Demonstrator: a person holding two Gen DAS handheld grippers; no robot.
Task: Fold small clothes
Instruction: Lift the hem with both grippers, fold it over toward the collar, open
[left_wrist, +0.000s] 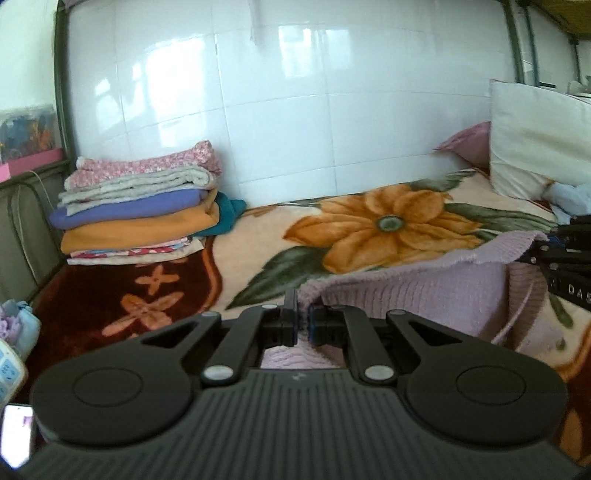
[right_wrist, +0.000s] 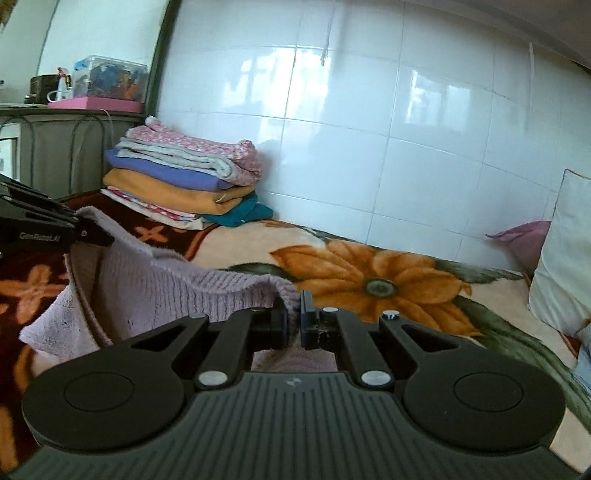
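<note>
Lettering "GenRobot.AI" marks left gripper (right_wrist: 94, 236) clamping lilac knit garment (right_wrist: 177, 291).

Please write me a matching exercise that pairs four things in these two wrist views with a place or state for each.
Things:
1. lilac knitted garment
2. stack of folded clothes
3. white pillow
4. clear plastic box

Places or states:
A. on a ledge beyond the end of the bed
B. propped at the far right end of the bed
C. pinched at its edge by the left gripper and the right gripper
D. piled on the bed against the tiled wall

Pairs: 1-C, 2-D, 3-B, 4-A
</note>
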